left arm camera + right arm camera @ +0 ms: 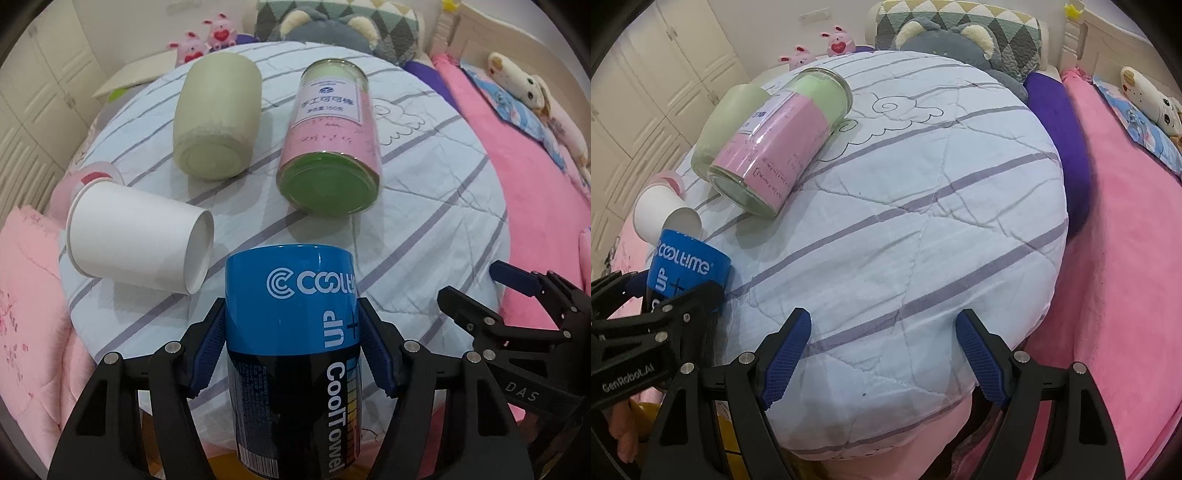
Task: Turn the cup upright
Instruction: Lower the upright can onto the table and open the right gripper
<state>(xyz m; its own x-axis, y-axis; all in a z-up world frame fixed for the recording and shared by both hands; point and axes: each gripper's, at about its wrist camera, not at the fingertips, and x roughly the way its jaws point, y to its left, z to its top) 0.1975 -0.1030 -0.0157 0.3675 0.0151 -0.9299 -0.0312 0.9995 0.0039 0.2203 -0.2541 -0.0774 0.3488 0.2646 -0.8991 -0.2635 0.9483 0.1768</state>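
The blue-and-black printed cylindrical cup (295, 354) sits clamped between the blue ribbed pads of the left claw (291, 354), at the near edge of the round cushion with a pale blue, purple-striped cover (923, 229). Its lower end is cut off by the frame in the left wrist view, so which end faces up cannot be told. The right wrist view shows only its upper part (690, 266), behind the left claw's black frame. The right claw (882, 358) stands wide open over the cushion, holding nothing. Beyond the cup lie a white paper cup (136, 247), a pale green tumbler (218, 118) and a pink-labelled glass jar (332, 144), all on their sides.
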